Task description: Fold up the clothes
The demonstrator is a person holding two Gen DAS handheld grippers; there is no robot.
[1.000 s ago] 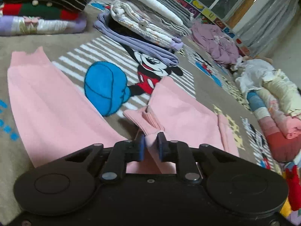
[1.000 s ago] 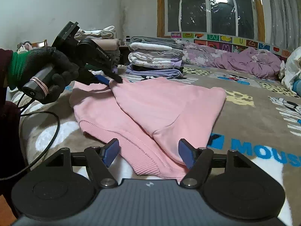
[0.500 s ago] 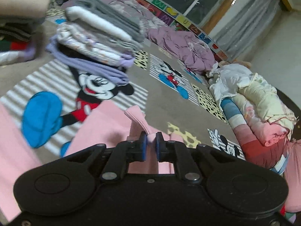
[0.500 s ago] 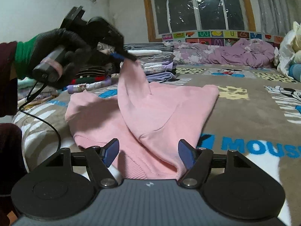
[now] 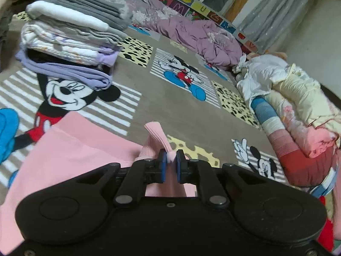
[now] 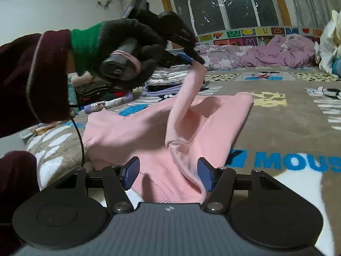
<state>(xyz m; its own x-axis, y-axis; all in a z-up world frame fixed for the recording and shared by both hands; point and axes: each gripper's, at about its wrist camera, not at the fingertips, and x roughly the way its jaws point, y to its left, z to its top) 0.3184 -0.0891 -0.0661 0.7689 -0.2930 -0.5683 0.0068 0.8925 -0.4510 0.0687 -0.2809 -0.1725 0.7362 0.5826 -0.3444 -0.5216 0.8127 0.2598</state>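
Pink sweatshirt is spread on the cartoon blanket, near the folded stack at the far left. Step in hand looks like the sleeve fold: the left gripper is pinching the ribbed cuff, with the sleeve lifted over the body. The right gripper sits at the near hem with its jaws closing, fabric between them; hard to say if the pads touch it yet. Next move probably needs the cuff laid flat across the body while the hem gets held down.
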